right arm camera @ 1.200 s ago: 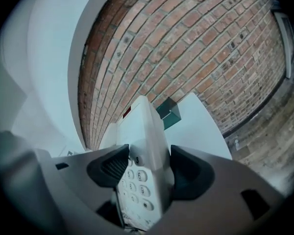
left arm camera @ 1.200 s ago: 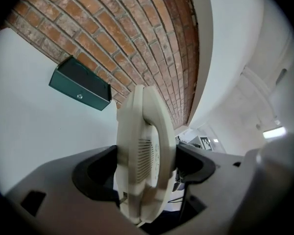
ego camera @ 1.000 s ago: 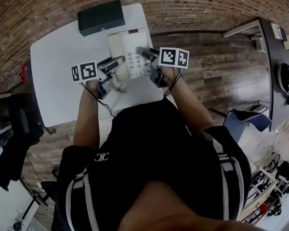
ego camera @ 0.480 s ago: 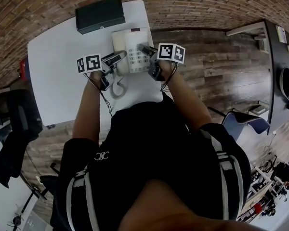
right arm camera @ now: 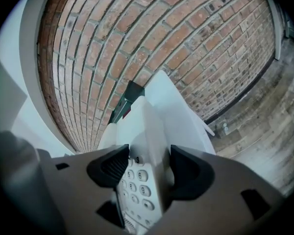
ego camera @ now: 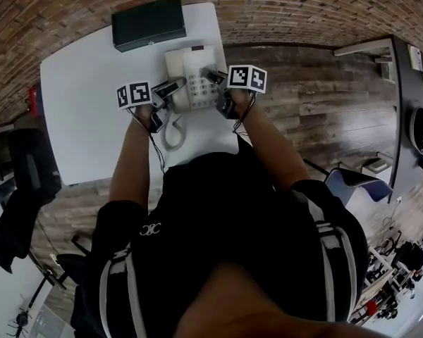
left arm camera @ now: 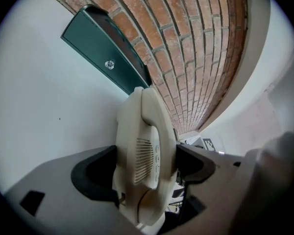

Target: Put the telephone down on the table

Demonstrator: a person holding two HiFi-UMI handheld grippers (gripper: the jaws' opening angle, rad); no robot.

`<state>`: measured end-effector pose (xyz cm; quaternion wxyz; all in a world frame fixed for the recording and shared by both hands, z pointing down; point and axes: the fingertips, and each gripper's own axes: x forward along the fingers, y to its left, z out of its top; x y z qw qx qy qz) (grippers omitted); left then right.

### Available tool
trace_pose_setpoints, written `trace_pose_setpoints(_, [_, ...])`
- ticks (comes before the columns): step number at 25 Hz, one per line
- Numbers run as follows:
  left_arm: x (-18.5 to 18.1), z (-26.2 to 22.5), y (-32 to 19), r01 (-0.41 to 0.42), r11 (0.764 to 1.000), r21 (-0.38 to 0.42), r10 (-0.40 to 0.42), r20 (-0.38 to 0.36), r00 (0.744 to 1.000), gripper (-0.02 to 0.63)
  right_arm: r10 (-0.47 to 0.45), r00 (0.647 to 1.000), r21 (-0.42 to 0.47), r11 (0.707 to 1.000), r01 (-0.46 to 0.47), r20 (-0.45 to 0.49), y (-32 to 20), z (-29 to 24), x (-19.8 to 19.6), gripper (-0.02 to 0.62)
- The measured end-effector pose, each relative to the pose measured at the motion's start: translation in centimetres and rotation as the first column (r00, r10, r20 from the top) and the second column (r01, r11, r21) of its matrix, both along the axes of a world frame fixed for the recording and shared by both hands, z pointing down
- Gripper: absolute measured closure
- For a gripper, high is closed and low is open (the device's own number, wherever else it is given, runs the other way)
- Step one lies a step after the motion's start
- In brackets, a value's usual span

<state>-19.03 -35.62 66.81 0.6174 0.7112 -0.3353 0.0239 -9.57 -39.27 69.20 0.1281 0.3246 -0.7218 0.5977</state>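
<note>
Head view | left claw (ego camera: 173,87) clamped telephone (ego camera: 190,76) at handset side | right claw (ego camera: 213,74) clamped its keypad side | over white counter (ego camera: 84,111)

An office-like workroom — brick wall (ego camera: 303,5), wood floor (ego camera: 324,97), white table (ego camera: 84,111), blue chair (ego camera: 356,180).

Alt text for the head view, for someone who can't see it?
A person holds a cream telephone by its sides with the left gripper and right gripper at a white table; a dark box lies beyond it.
</note>
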Motion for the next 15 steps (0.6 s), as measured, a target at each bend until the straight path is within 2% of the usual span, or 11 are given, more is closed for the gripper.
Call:
trace_pose_setpoints(7, [0.2, 1.1, 0.1, -0.036, 0.999, 0.027, 0.035, 0.031, 0.999, 0.219, -0.043, 0.999, 0.023, 0.999, 0.043, -0.020, -0.1, 0.6, -0.6, 0.362])
trace_pose_setpoints(12, [0.0, 1.2, 0.2, -0.023, 0.999, 0.031, 0.022, 0.035, 0.999, 0.219, -0.032, 0.999, 0.013, 0.999, 0.032, -0.008, -0.1, 0.7, -0.5, 0.362])
trace_pose_setpoints(15, [-0.6, 0.6, 0.3, -0.015, 0.997, 0.075, 0.006, 0.118, 0.993, 0.219, -0.028, 0.998, 0.031, 0.999, 0.030, -0.049, 0.1, 0.4, -0.1, 0.362])
